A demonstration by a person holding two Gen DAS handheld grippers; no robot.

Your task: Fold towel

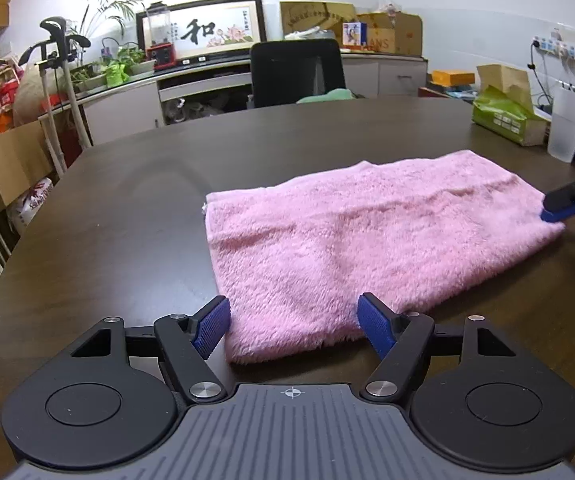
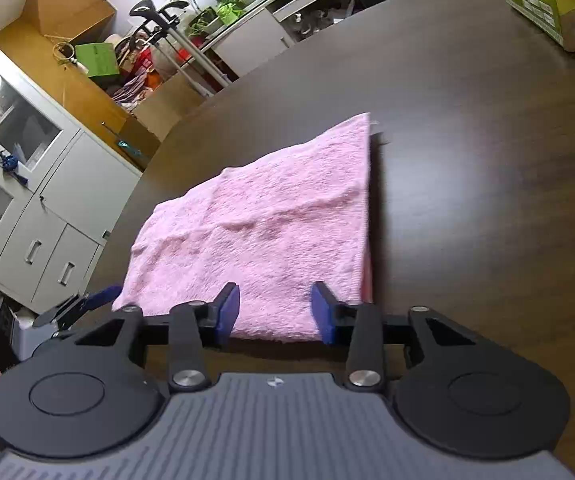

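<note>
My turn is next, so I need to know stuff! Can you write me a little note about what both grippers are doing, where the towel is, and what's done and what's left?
Left gripper: open, at the towel's near edge, gripping nothing.
Right gripper: open, at another edge of the towel, gripping nothing.
Pink towel: lying flat on the dark table, apparently already doubled over, with layered edges showing.
Left to do: close both grippers on the towel and fold again.
</note>
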